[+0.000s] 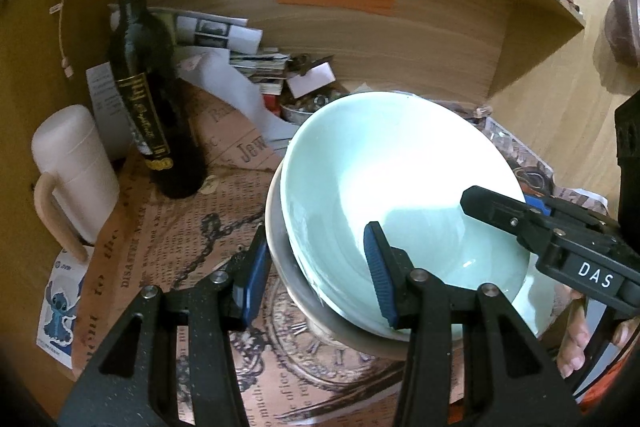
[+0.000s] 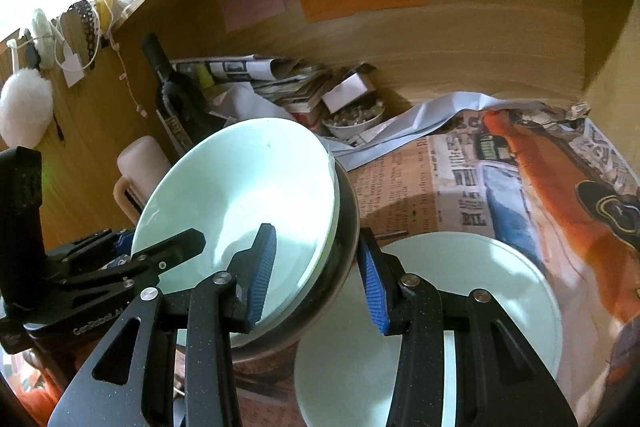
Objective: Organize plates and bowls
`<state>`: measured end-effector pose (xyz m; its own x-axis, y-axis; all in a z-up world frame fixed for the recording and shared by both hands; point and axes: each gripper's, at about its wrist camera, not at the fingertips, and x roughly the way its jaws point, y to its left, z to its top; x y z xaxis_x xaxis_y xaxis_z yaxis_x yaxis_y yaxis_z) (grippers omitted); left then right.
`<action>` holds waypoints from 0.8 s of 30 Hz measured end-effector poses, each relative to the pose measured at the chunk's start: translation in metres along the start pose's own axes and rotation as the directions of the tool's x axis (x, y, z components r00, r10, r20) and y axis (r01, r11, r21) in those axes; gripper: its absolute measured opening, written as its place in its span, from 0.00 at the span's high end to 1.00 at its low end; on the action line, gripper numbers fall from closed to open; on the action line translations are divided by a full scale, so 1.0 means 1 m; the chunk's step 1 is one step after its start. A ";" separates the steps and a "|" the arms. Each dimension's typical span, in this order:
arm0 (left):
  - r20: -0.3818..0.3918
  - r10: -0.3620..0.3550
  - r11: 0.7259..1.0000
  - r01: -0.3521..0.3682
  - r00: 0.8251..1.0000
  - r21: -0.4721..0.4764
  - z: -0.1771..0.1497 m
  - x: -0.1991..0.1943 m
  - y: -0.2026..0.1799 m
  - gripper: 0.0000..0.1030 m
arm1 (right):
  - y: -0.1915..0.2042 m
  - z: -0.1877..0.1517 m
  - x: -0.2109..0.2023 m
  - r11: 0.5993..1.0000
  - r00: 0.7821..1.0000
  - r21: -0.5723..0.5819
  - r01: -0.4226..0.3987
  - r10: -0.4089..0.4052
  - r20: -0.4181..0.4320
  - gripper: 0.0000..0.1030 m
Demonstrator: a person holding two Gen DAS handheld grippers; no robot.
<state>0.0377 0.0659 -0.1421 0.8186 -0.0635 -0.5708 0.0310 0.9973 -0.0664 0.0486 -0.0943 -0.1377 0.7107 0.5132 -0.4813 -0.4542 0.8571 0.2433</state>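
A pale green bowl (image 1: 400, 167) (image 2: 248, 179) sits nested in a darker grey bowl (image 1: 280, 255) (image 2: 348, 227). The stack is tilted and held off the newspaper-covered surface. My left gripper (image 1: 316, 275) is shut on the stack's near rim, one pad inside the green bowl and one outside the grey one. My right gripper (image 2: 316, 279) clamps the opposite rim the same way. Each gripper shows in the other's view: the right gripper (image 1: 520, 211) at the right, the left gripper (image 2: 136, 247) at the left. A pale plate (image 2: 500, 287) lies flat below the stack.
A dark wine bottle (image 1: 140, 67) (image 2: 172, 95) and a white mug (image 1: 76, 163) (image 2: 140, 159) stand at the left. Loose papers (image 1: 224, 31) and a small filled dish (image 2: 352, 119) crowd the back, against the wooden shelf wall (image 1: 400, 43). A hand (image 1: 576, 339) shows at lower right.
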 end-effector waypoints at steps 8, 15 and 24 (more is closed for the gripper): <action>0.010 -0.032 0.999 0.031 0.999 0.036 0.006 0.000 -0.021 0.55 | -0.016 -0.002 -0.019 0.999 0.999 0.016 0.030 -0.030 0.030 0.63; 0.014 -0.059 0.997 0.058 0.998 0.059 0.006 0.003 -0.037 0.55 | -0.029 -0.005 -0.031 0.998 0.997 0.036 0.055 -0.056 0.044 0.63; 0.025 -0.086 0.992 0.083 0.996 0.095 0.005 0.006 -0.059 0.55 | -0.046 -0.011 -0.044 0.994 0.995 0.063 0.085 -0.089 0.051 0.63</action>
<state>0.0437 0.0071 -0.1374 0.8268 -0.1478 -0.5427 0.1530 0.9876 -0.0358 0.0323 -0.1570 -0.1369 0.7748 0.4368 -0.4570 -0.3571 0.8990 0.2537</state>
